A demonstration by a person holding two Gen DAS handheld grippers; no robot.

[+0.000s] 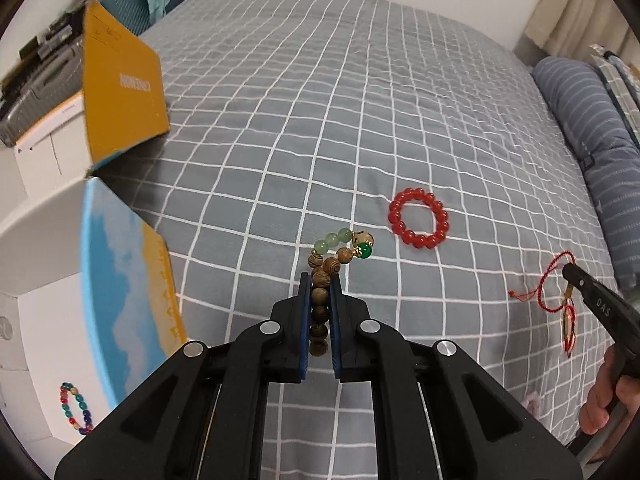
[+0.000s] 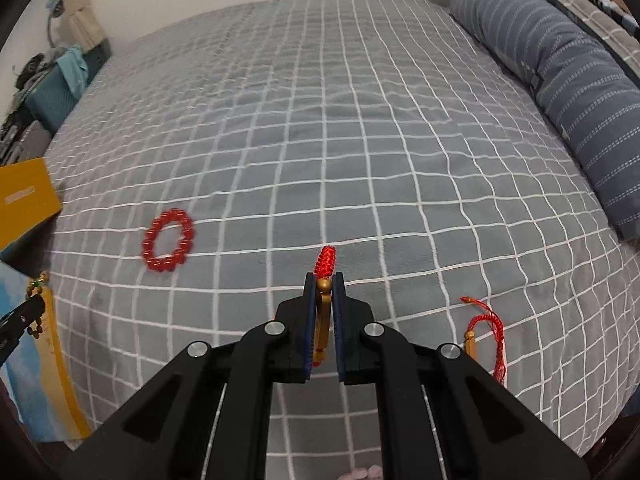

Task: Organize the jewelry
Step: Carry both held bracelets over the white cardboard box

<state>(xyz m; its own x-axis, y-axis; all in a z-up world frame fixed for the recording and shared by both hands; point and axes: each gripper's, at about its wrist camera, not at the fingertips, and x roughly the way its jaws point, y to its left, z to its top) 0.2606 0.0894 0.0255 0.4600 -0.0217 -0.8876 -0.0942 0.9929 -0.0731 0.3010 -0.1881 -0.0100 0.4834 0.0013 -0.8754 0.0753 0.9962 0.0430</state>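
A: Surface: your bed, covered in a grey sheet with a white grid; a long blue striped bolster pillow along its right edge; a teal basket at the far left corner.

B: And to your left?

A: A white open box with a sky-blue and yellow lid raised; inside it lies a multicoloured bead bracelet; behind it, a second white box with an orange lid standing up.

B: What does your left gripper carry?

A: Clenched on a brown wooden-bead bracelet with pale green beads and one dark green bead; the strand runs between the pads, its green end sticking out past the tips, above the sheet.

B: Your right gripper?

A: Closed on a red braided cord bracelet with a gold bar charm; the gold bar sits between the pads; a red tassel loop hangs to the right.

B: Still on the bed?

A: One red glossy bead bracelet, flat on the sheet, between your two grippers, apart from both.
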